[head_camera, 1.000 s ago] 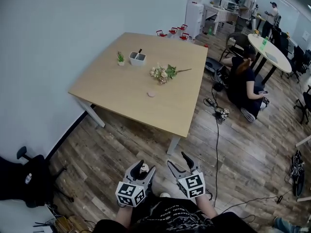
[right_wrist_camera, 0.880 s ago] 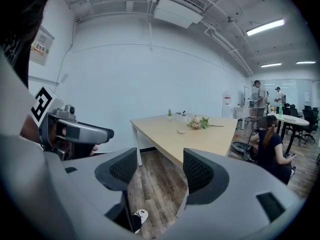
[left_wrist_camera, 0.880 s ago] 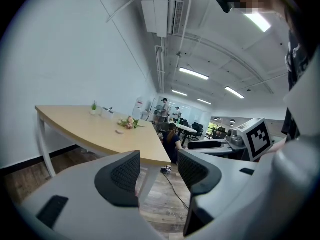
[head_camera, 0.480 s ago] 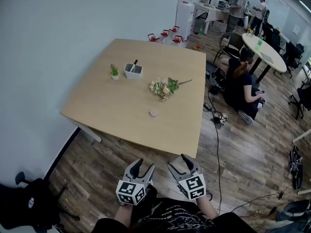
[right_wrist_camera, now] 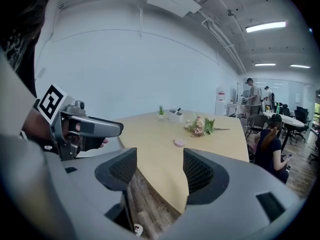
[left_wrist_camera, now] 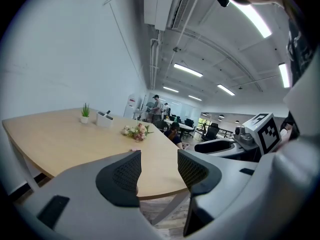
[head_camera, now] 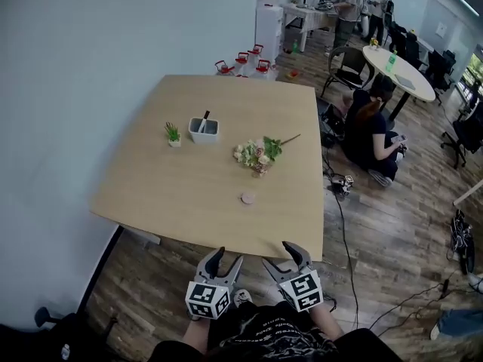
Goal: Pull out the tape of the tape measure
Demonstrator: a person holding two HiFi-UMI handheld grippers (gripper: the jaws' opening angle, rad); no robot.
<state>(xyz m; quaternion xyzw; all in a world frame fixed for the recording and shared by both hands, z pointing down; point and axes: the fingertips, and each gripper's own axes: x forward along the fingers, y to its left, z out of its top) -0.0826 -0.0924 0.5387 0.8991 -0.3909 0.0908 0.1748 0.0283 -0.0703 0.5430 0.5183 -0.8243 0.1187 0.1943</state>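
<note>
A small round pink tape measure lies on the wooden table, near its front edge and just in front of the flowers. It also shows as a pink disc in the right gripper view and a small pink spot in the left gripper view. My left gripper and right gripper hang side by side over the floor, short of the table's front edge. Both are open with nothing between their jaws, as their own views confirm for the left gripper and the right gripper.
A flower bunch, a white holder and a tiny potted plant stand mid-table. A wall runs along the left. A person sits on the floor to the right, beside cables. A round table is farther back.
The table has come closer and now reaches almost to the grippers. Both grippers keep the same open pose side by side.
</note>
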